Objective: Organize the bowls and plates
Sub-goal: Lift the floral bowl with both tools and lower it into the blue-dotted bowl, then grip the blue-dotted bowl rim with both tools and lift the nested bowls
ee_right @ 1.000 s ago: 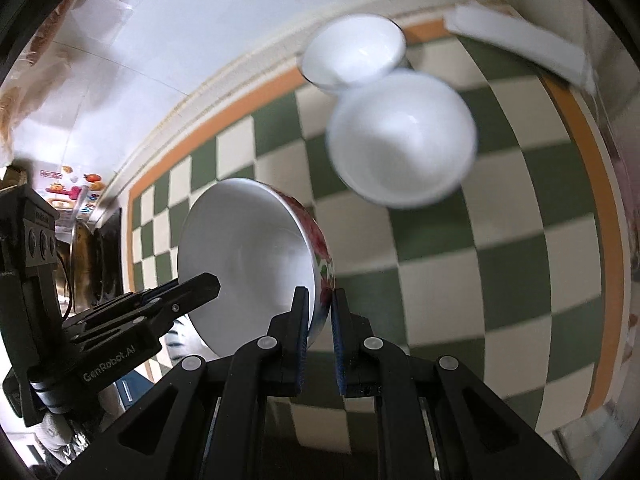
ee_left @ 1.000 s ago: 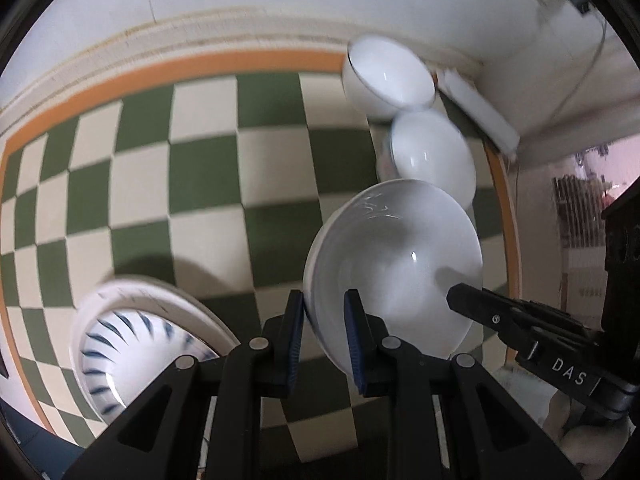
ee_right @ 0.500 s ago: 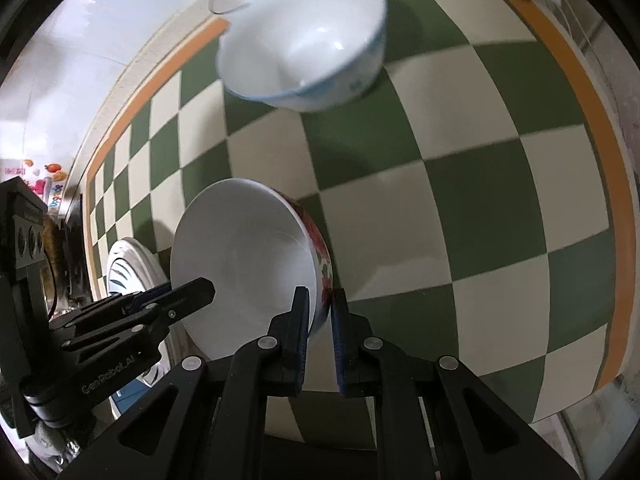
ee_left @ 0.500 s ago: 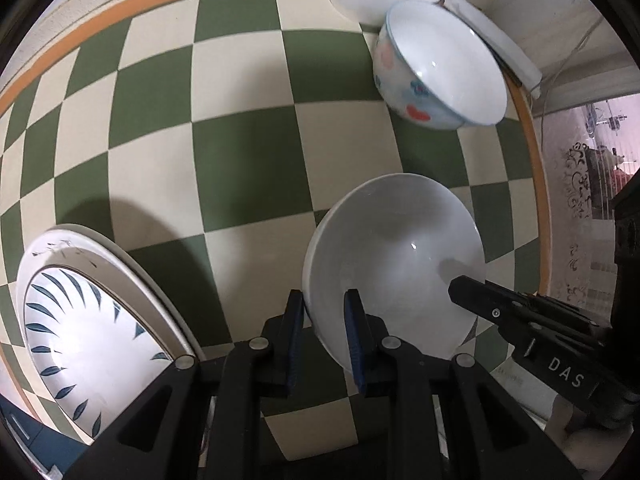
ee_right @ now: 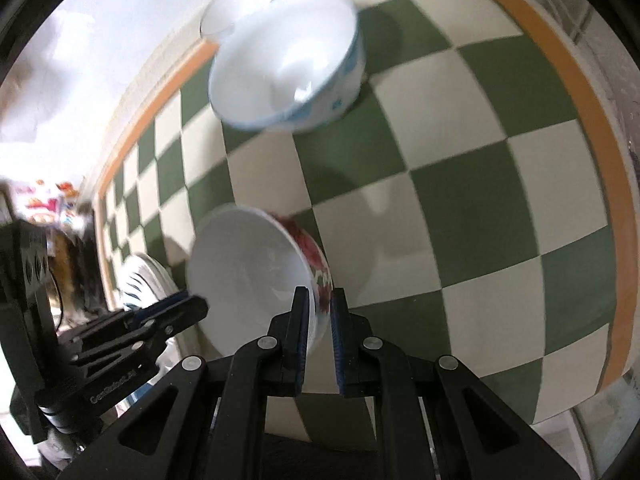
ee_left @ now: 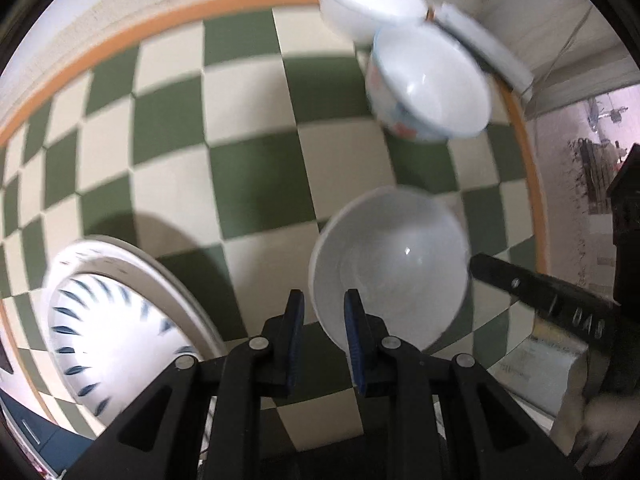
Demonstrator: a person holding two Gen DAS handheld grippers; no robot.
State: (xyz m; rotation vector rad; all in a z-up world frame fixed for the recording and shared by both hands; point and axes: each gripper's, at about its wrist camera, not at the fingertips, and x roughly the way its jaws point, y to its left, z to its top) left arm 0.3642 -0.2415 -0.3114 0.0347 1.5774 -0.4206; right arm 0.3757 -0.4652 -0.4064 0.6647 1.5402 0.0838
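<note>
Both grippers grip one white bowl with a red flower pattern (ee_left: 390, 264), also in the right wrist view (ee_right: 248, 276), held over the checkered tablecloth. My left gripper (ee_left: 322, 312) is shut on its left rim. My right gripper (ee_right: 320, 308) is shut on its right rim. A blue-patterned bowl (ee_left: 430, 84) stands ahead, also in the right wrist view (ee_right: 288, 68), with a plain white bowl (ee_left: 370, 0) behind it. A white plate with dark blue strokes (ee_left: 120, 328) lies to the left.
The green and cream checkered cloth (ee_left: 248, 176) has an orange border (ee_right: 576, 80) near the table edges. A white flat object (ee_left: 488, 52) lies along the wall at the back right. The wall runs behind the bowls.
The held bowl has moved back from the blue-patterned bowl, which now sits farther off in both views. Both grippers stay shut on the held bowl's rim.
</note>
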